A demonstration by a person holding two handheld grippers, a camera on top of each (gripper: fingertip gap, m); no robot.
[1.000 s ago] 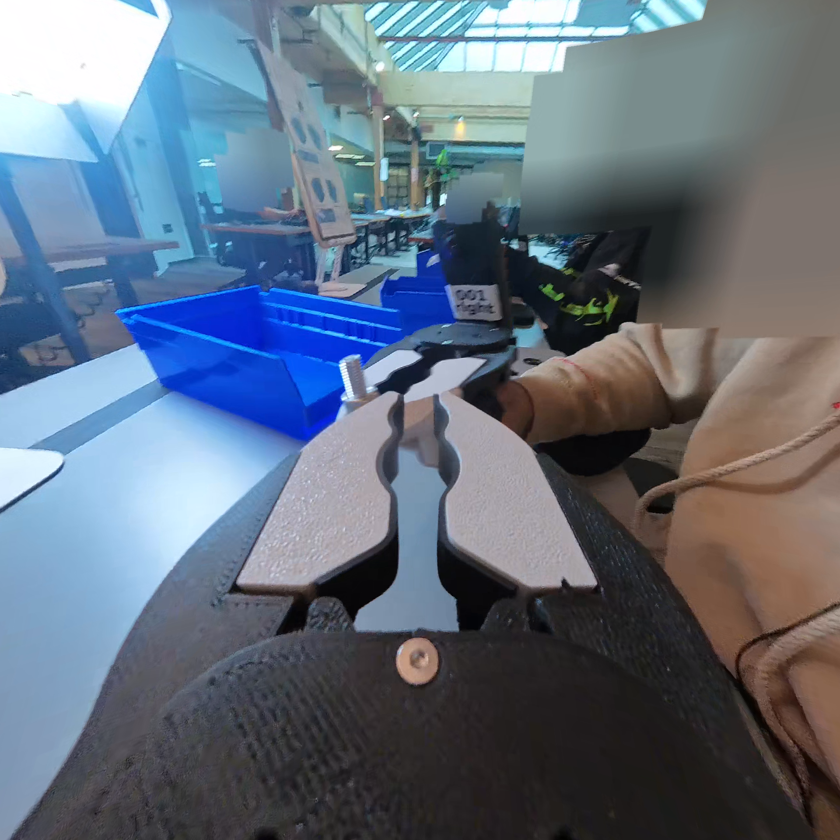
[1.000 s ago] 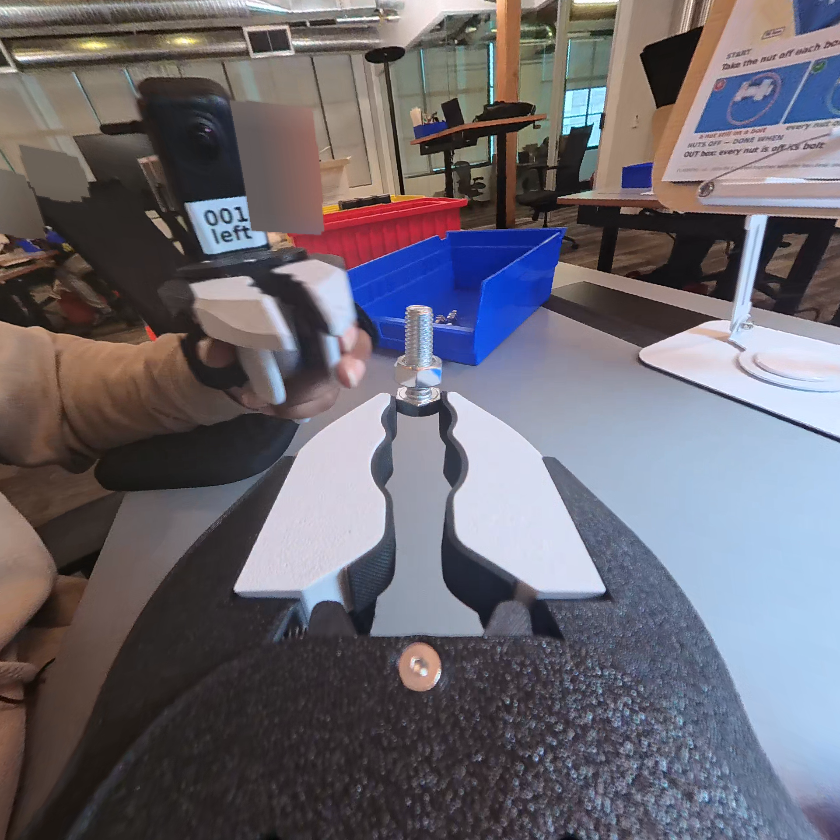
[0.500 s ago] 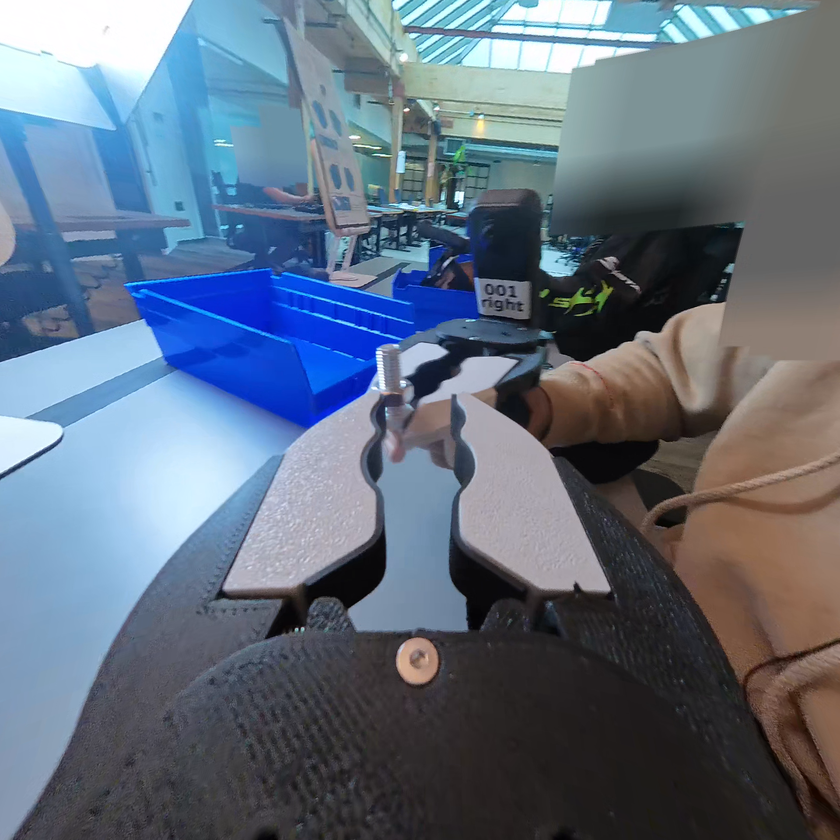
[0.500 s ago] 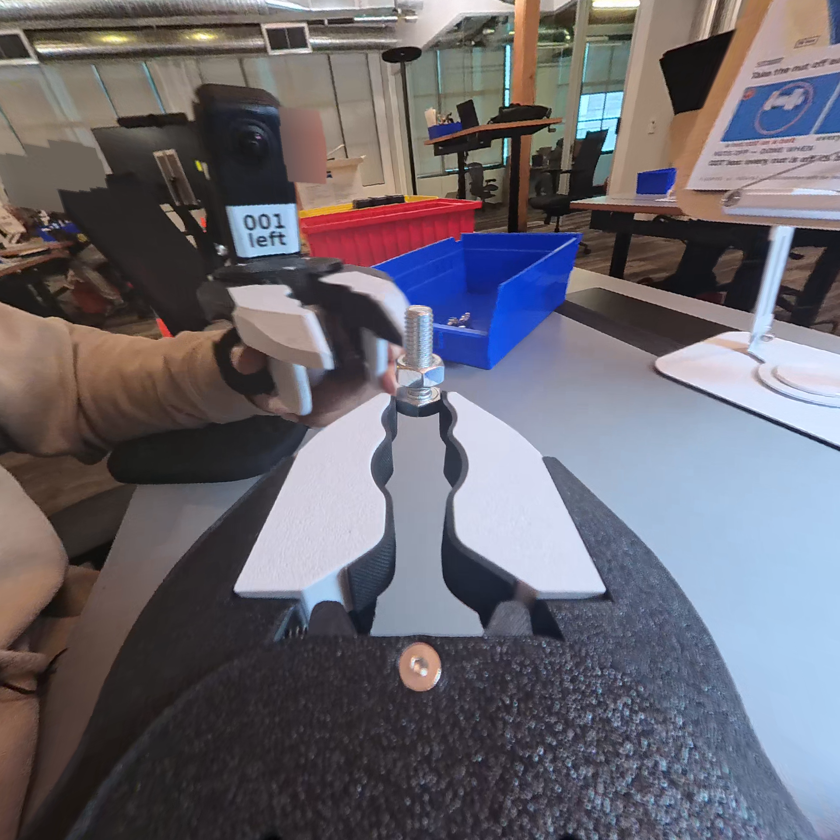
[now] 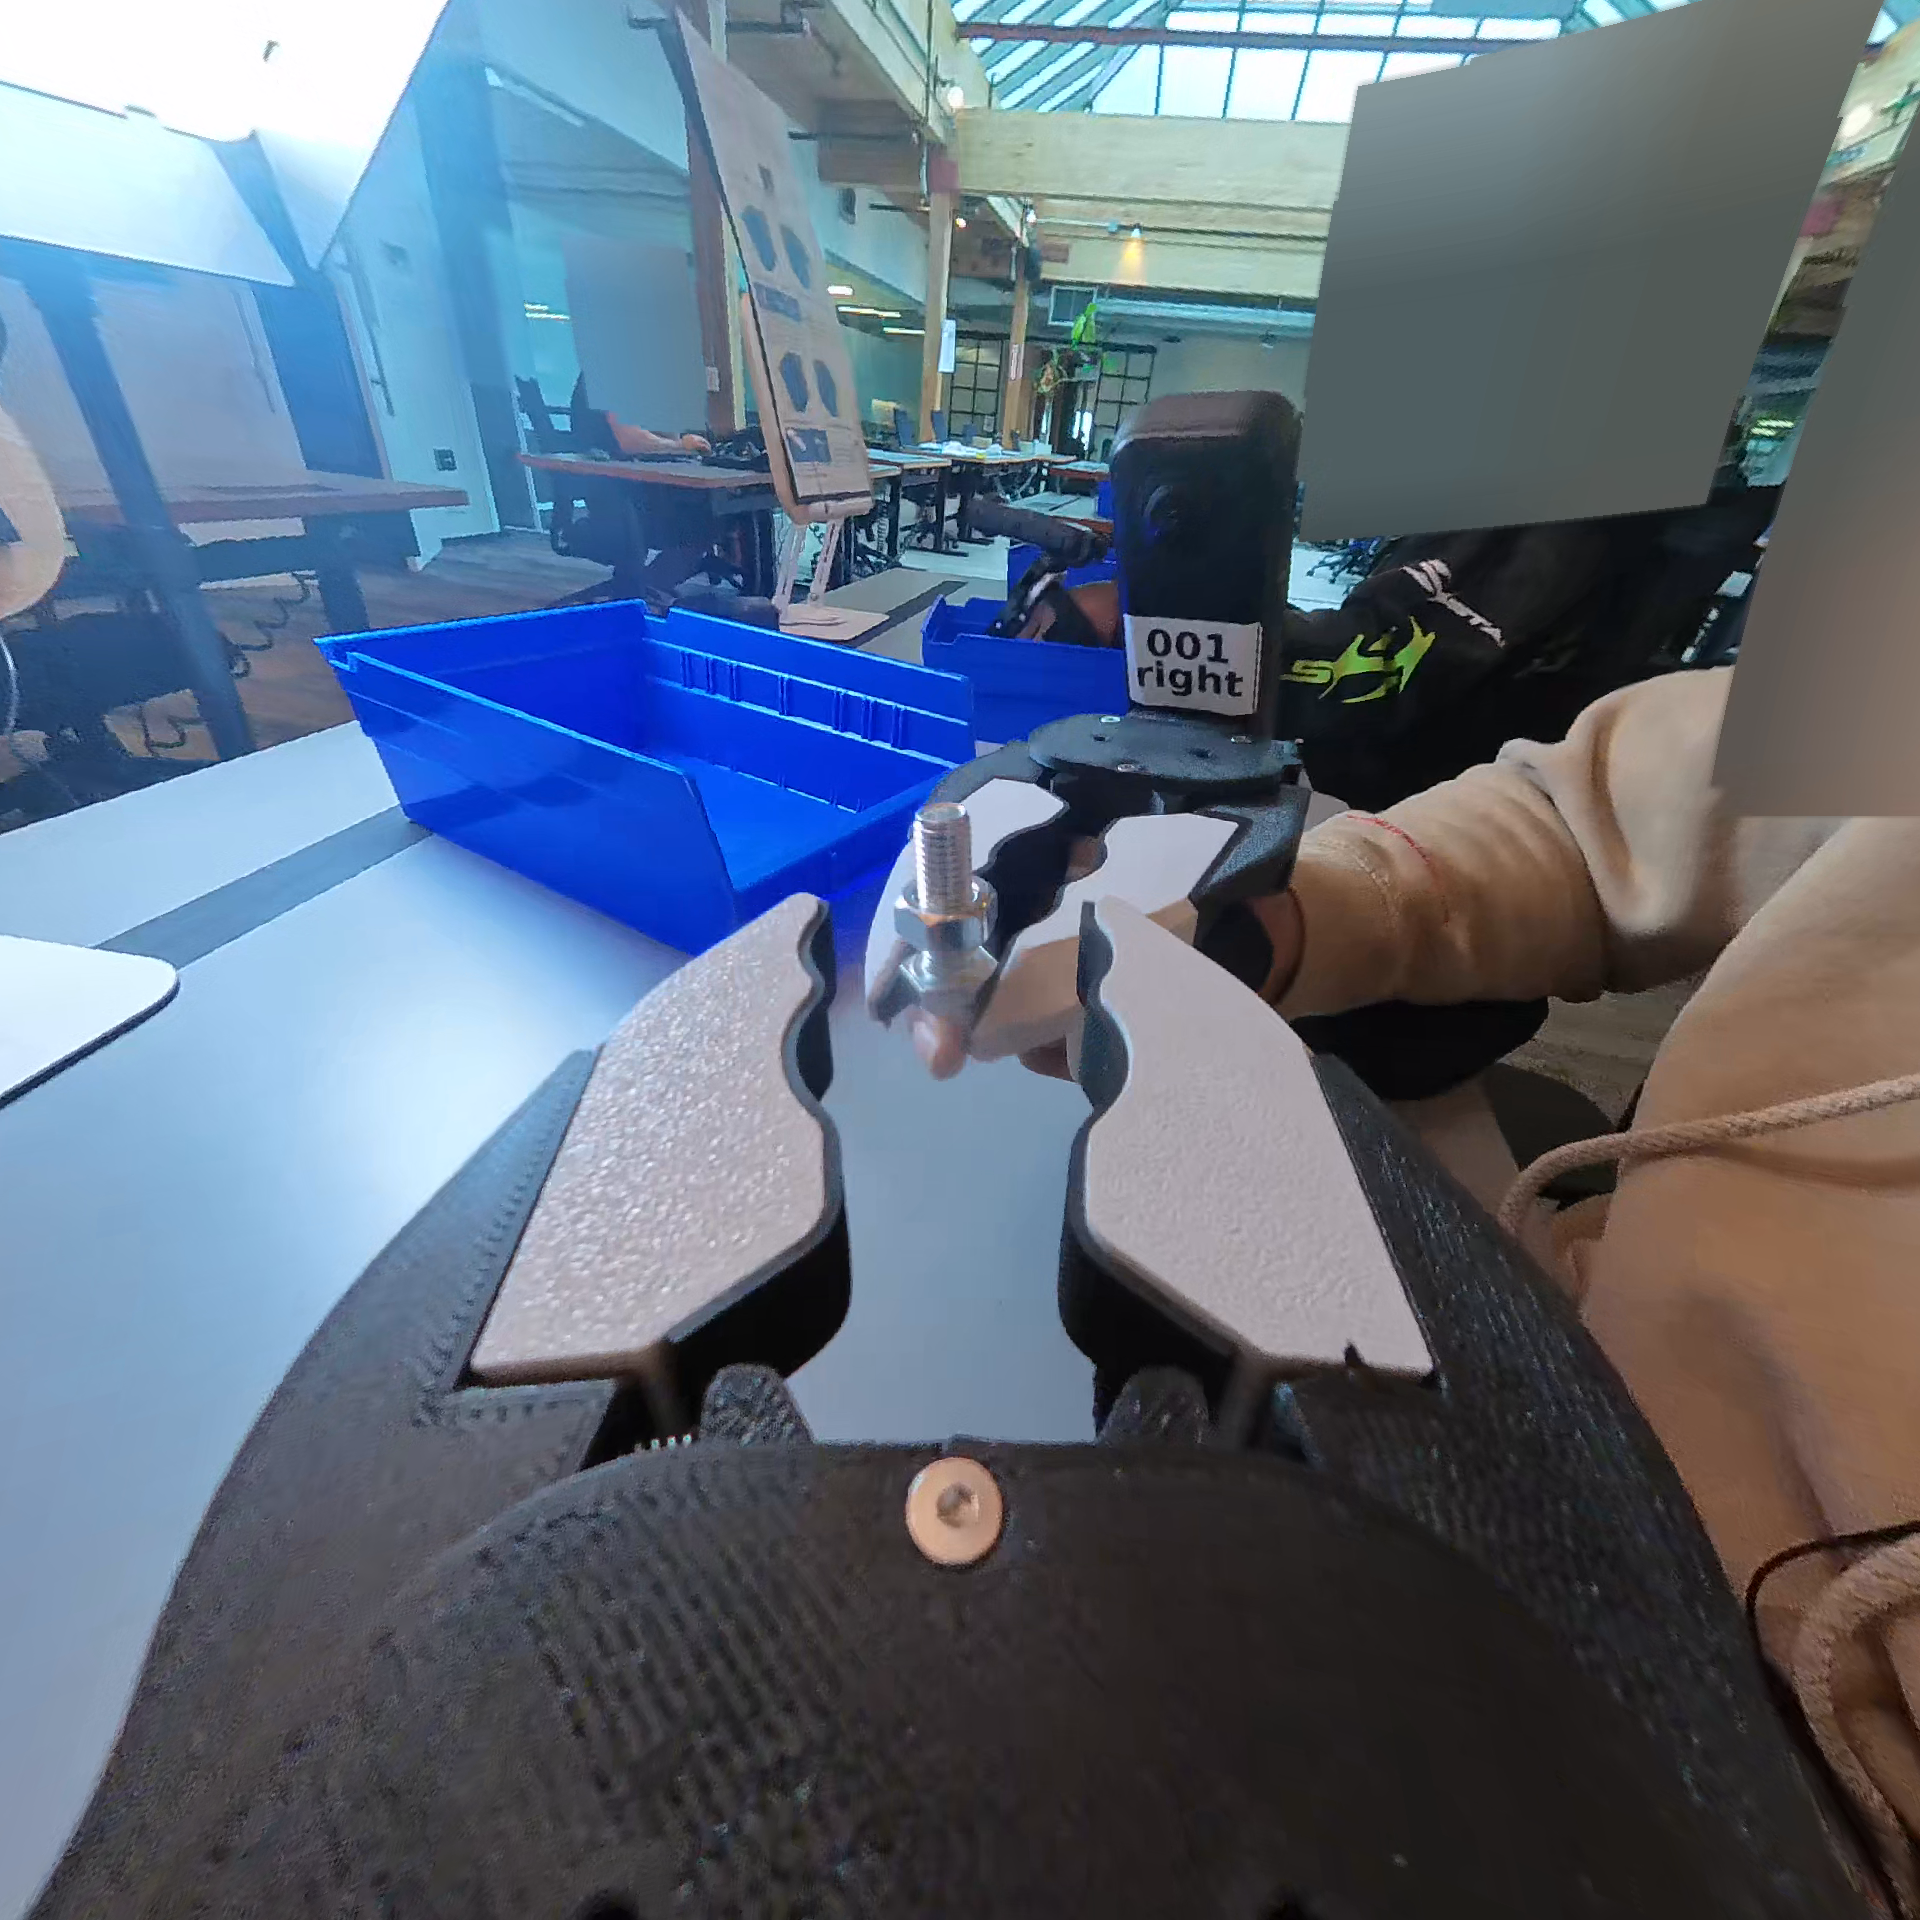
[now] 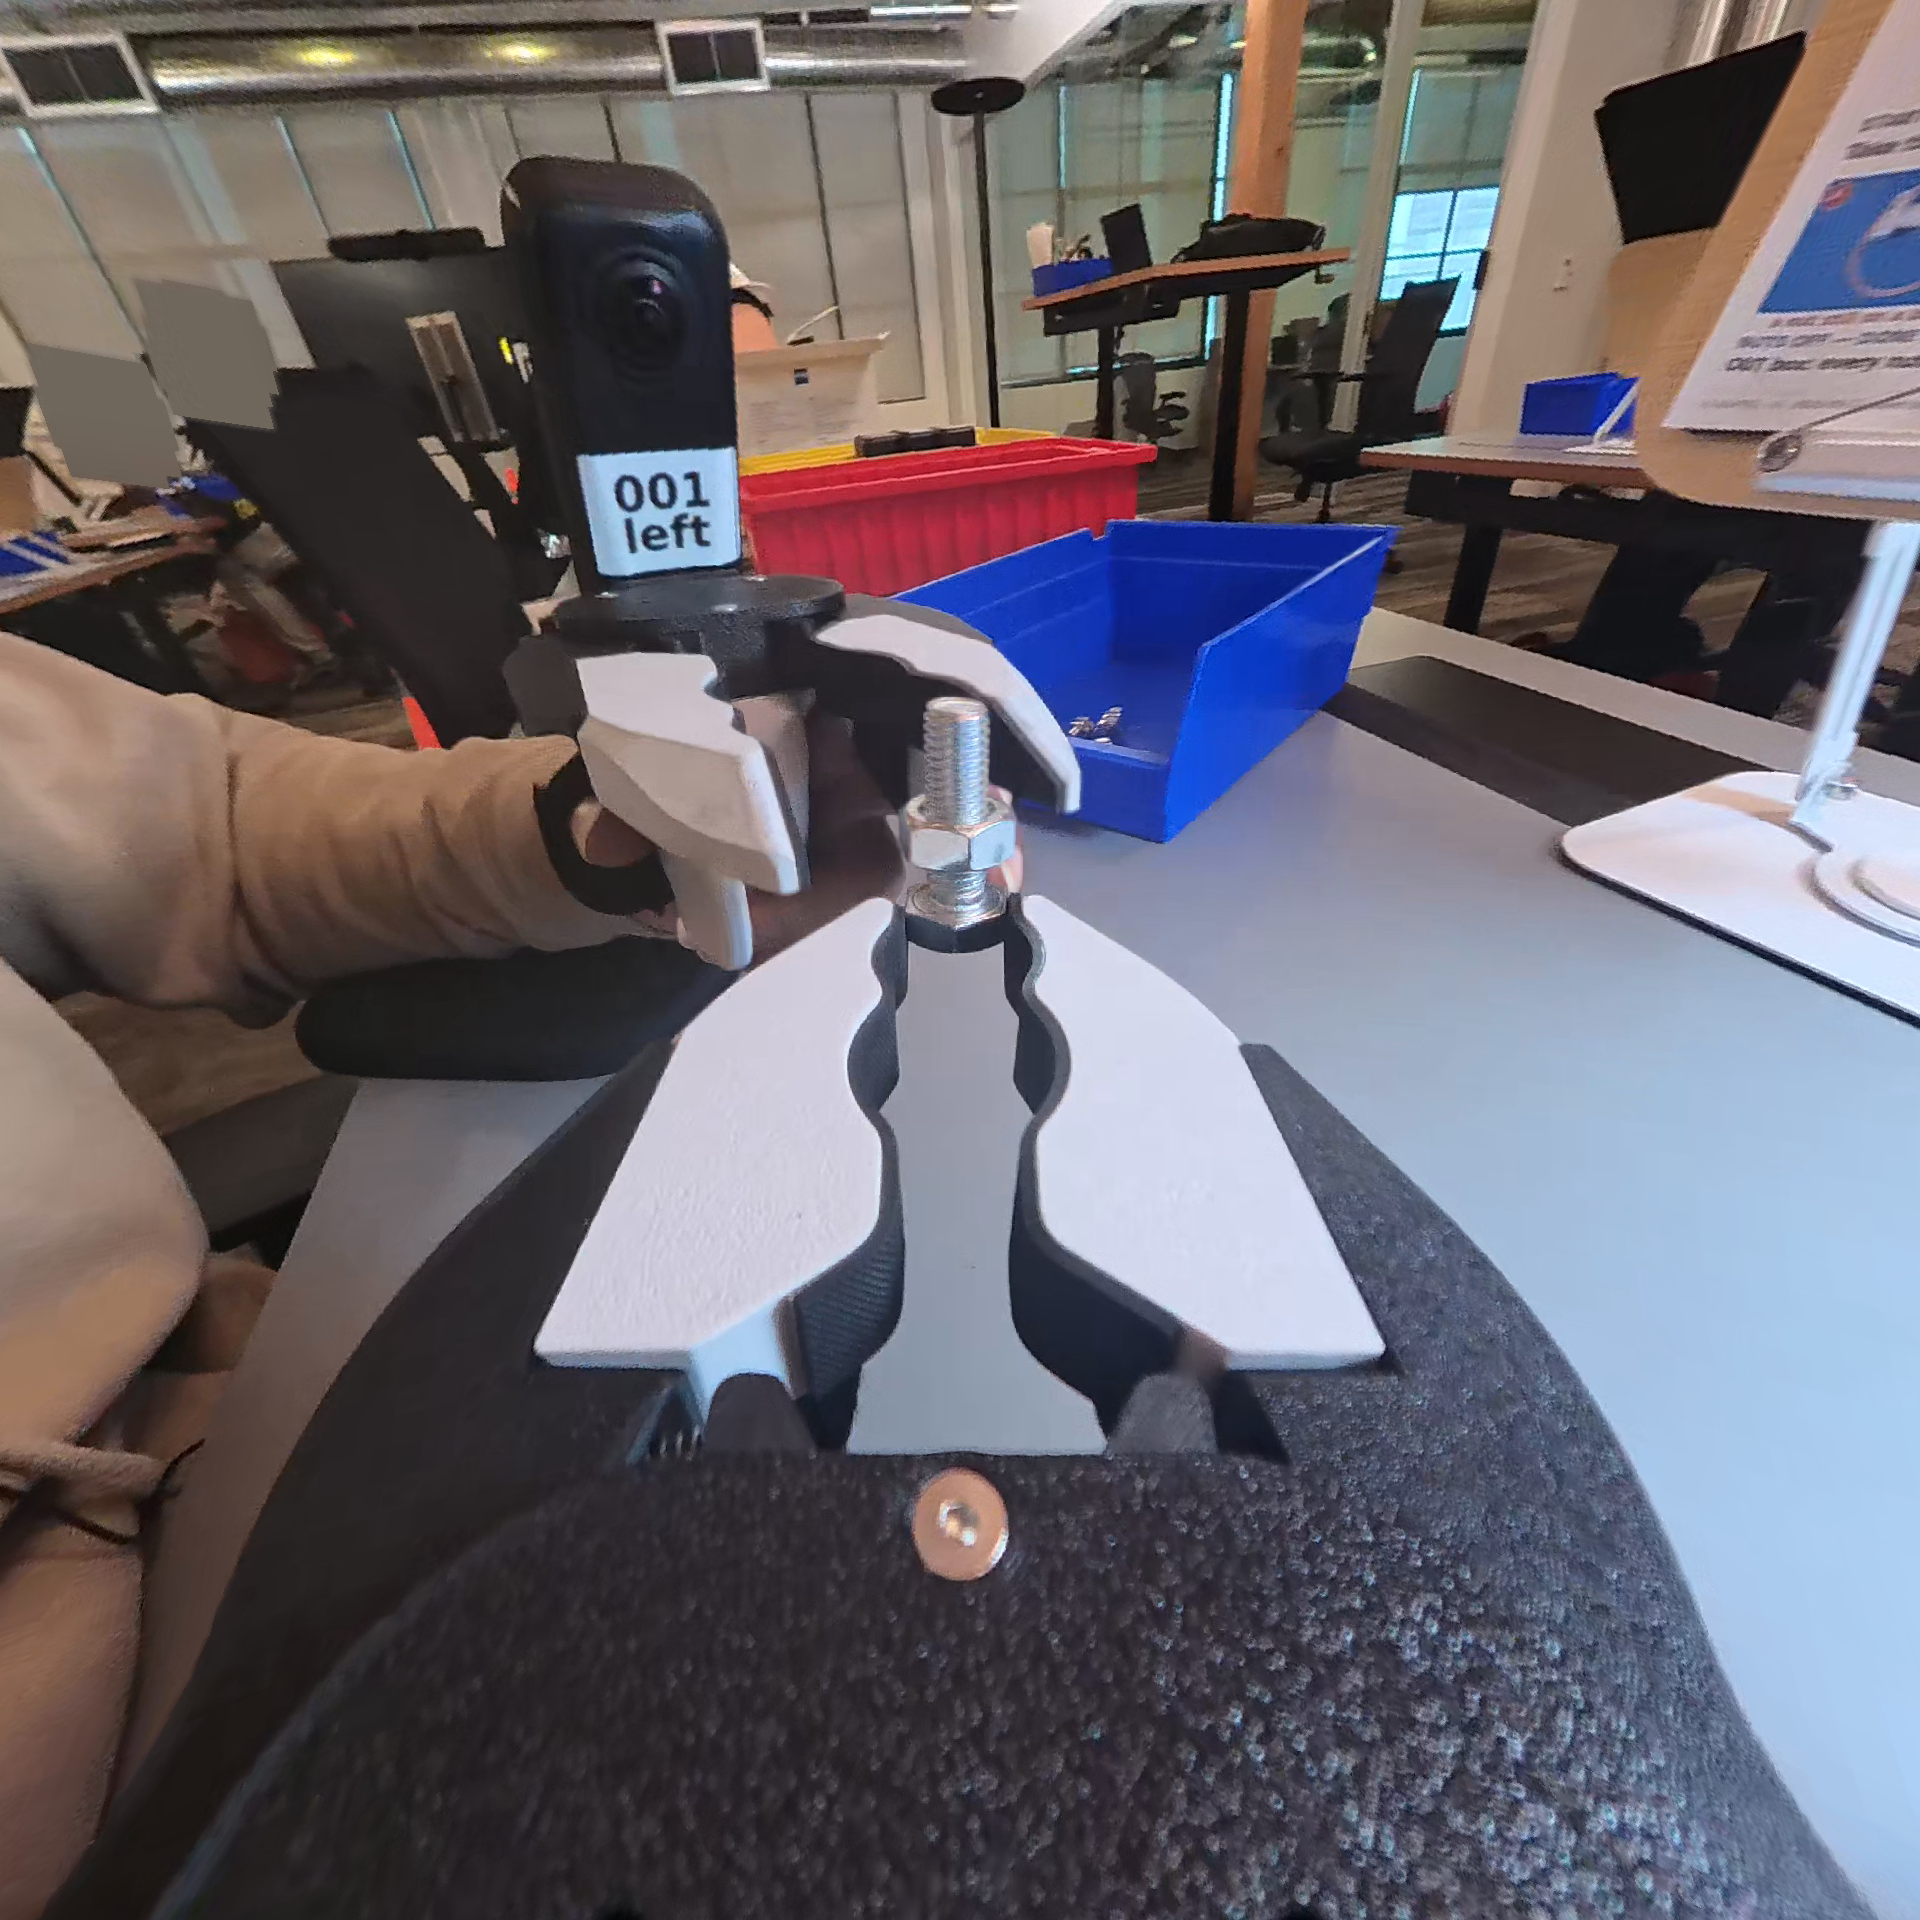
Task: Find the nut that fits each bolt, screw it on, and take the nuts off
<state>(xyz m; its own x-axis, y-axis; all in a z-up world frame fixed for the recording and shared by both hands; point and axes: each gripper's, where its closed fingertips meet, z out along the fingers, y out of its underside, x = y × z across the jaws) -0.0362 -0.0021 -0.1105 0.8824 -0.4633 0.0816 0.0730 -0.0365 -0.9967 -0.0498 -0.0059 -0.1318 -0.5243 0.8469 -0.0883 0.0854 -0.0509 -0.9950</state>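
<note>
A silver bolt point(image 6: 956, 753) stands upright, threads up, with a hex nut point(image 6: 958, 842) on its shank just above the head. My right gripper point(image 6: 958, 920) is shut on the bolt's head and holds it above the grey table point(image 6: 1455, 1039). My left gripper point(image 5: 956, 935) is open and empty, and faces the right gripper point(image 5: 940, 992). The bolt point(image 5: 940, 862) and nut point(image 5: 945, 912) sit just beyond its fingertips, slightly left of centre. In the right wrist view the left gripper point(image 6: 914, 800) has a finger on each side of the bolt, not closed on it.
A blue bin point(image 6: 1247, 644) stands on the table behind the bolt, with a few loose nuts point(image 6: 1096, 722) inside; it also shows in the left wrist view point(image 5: 582, 769). A red bin point(image 6: 935, 509) is farther back. A white sign stand base point(image 6: 1745, 862) sits at the right. Both grippers' tips are close together, under 4 cm apart.
My left gripper has opened wider and moved in toward the bolt, so its fingers now flank the nut. The right gripper keeps the bolt upright and steady.
</note>
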